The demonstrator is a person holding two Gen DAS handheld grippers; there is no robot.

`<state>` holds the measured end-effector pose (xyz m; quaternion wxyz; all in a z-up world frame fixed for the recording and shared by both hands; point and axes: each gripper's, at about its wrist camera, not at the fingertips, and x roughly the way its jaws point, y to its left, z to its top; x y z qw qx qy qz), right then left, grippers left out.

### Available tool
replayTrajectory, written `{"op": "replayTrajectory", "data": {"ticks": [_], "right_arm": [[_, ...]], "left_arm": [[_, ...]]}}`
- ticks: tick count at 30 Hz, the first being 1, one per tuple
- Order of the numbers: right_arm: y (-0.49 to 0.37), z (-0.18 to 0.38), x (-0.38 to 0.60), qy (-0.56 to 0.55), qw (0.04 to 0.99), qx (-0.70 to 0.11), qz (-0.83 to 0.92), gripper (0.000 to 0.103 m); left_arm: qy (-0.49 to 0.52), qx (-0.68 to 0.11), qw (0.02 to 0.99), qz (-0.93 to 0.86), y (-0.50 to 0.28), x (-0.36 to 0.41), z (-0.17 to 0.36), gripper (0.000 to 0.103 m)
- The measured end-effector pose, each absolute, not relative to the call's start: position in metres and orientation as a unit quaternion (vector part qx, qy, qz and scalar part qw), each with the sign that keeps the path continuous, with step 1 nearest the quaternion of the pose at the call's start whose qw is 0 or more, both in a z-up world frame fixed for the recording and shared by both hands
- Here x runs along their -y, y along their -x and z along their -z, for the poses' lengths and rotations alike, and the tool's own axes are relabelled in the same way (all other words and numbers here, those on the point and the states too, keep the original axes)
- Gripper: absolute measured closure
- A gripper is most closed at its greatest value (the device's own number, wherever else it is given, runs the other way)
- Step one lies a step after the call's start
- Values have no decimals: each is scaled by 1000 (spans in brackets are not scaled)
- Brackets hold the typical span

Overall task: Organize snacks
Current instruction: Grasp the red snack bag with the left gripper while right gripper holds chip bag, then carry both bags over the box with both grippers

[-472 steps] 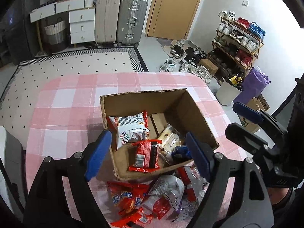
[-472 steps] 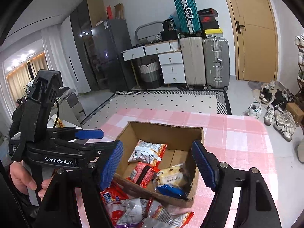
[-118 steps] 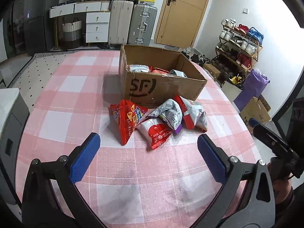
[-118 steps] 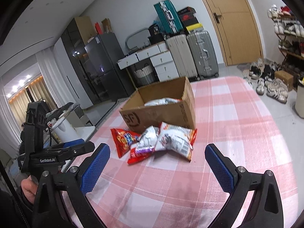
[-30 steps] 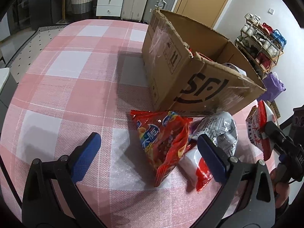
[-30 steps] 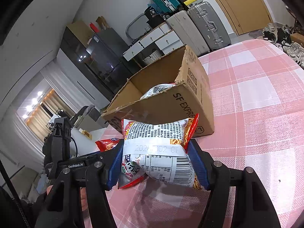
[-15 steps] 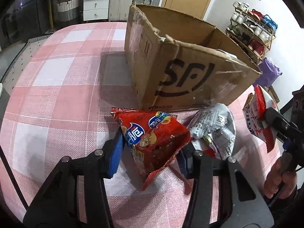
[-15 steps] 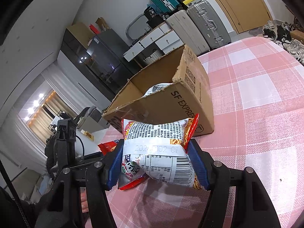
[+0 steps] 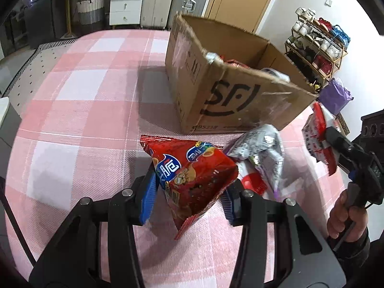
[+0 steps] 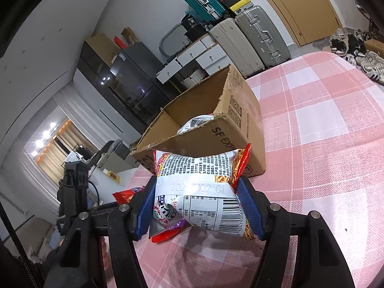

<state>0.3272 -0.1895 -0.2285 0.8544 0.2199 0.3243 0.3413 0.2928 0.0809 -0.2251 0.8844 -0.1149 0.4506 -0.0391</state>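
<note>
Now left claw point(image 9: 188, 198) pinches red bag point(image 9: 192, 172), angled down; right claw point(image 10: 198, 210) pinches white packet point(image 10: 201, 192).

We read a big black "SF" logo on the cardboard box point(image 9: 230, 100), with "95338" printed small near its lower edge — and on its other side, in the right wrist view, "SF EXP", cut off. The white snack packet point(image 10: 199, 192) carries a stamped date code, "202… 102 C1", and a barcode beginning "6 924790". Its Chinese print is too small for us.
</note>
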Motion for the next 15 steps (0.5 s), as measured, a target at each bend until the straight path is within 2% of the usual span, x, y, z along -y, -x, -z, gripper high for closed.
{"op": "replayTrajectory", "data": {"ticks": [15], "right_arm": [[-276,177,188,-165,876,-284,-354,37]], "left_arm": [[86,-398,911,63,-238,-60,162,60]]}}
